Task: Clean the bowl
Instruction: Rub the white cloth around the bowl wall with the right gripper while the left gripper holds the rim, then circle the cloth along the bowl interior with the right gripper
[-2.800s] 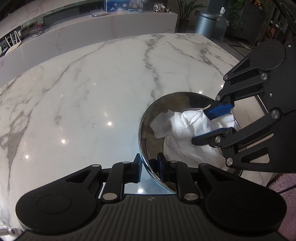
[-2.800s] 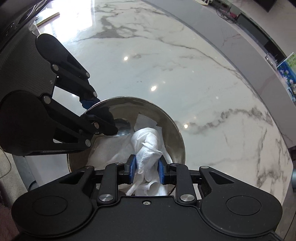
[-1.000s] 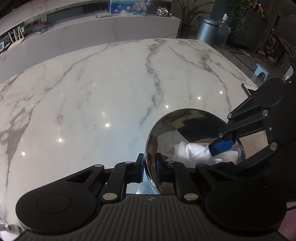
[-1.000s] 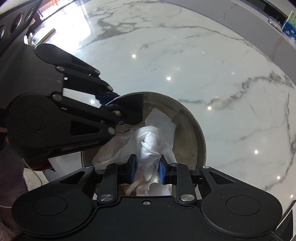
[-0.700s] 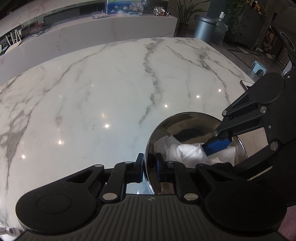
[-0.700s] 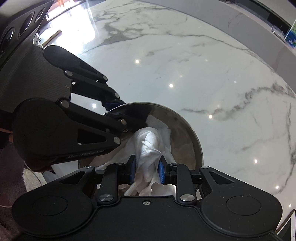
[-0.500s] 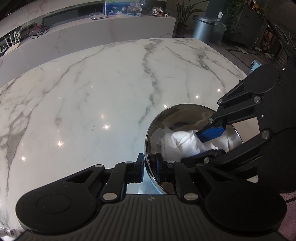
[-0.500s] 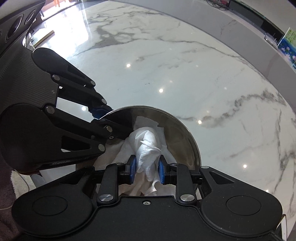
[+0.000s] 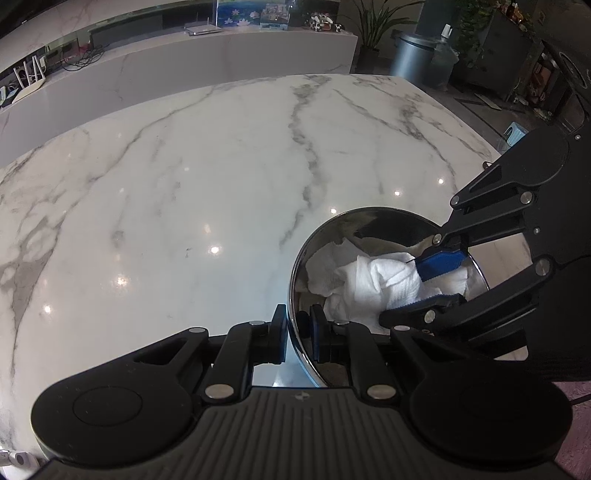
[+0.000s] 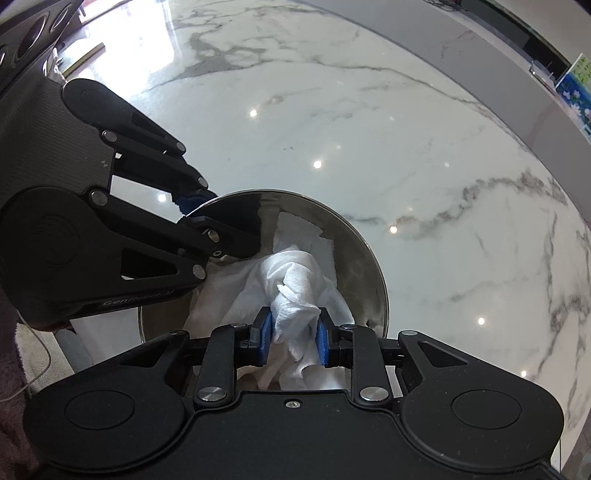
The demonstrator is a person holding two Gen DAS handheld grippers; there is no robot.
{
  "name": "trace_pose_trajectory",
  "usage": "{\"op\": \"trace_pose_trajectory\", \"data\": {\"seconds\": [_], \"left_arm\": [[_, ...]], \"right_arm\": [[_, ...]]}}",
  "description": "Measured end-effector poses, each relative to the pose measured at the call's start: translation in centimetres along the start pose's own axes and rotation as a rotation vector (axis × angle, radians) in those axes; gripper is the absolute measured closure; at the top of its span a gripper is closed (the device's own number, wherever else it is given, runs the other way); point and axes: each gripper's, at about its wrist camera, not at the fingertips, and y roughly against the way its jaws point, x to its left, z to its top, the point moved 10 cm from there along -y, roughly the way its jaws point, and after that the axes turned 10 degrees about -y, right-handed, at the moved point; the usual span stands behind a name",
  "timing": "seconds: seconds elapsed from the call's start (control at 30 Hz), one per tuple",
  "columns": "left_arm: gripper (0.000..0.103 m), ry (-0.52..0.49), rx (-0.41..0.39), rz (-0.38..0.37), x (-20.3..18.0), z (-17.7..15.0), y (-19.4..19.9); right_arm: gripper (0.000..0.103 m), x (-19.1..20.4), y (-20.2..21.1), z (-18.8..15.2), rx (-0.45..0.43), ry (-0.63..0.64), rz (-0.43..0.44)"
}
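the stainless steel bowl (image 9: 373,225) sits tilted near the edge of the white marble table (image 9: 184,192). the left gripper (image 9: 298,334) is clamped on the bowl's near rim, one finger outside the wall and one inside. the right gripper (image 10: 292,335) reaches into the bowl with its blue pads (image 10: 265,334) squeezed on a bunched white cloth (image 10: 295,280), which spreads against the inner wall. in the left wrist view, a grey bin (image 9: 413,59) and a potted plant (image 9: 373,26) stand beyond the table.

The bowl (image 10: 364,258) floor was hidden beneath the cloth (image 10: 295,280); its near rim lay behind the right tool (image 10: 293,334).
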Motion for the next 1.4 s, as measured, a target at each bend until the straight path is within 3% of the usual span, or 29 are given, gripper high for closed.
{"op": "trace_pose_trajectory", "data": {"seconds": [0.33,0.67,0.93,1.23,1.4], "left_arm": [[0.092,-0.001,0.0,0.006,0.0,0.0,0.0],[0.092,-0.021,0.003,0.006,0.0,-0.1,0.1],[0.092,-0.035,0.001,0.007,-0.1,-0.2,0.1],[0.092,-0.027,-0.001,0.009,-0.2,-0.2,0.1],[0.091,-0.027,-0.001,0.013,-0.3,-0.1,0.1]], "right_arm": [[0.08,1.7,0.8,-0.3,0.003,0.042,0.075],[0.08,1.6,0.0,-0.3,-0.025,0.068,0.017],[0.082,0.0,0.4,0.5,-0.093,0.04,-0.091],[0.082,-0.3,0.5,-0.2,-0.036,0.039,-0.089],[0.082,0.5,0.6,-0.7,-0.008,0.002,-0.022]]}}
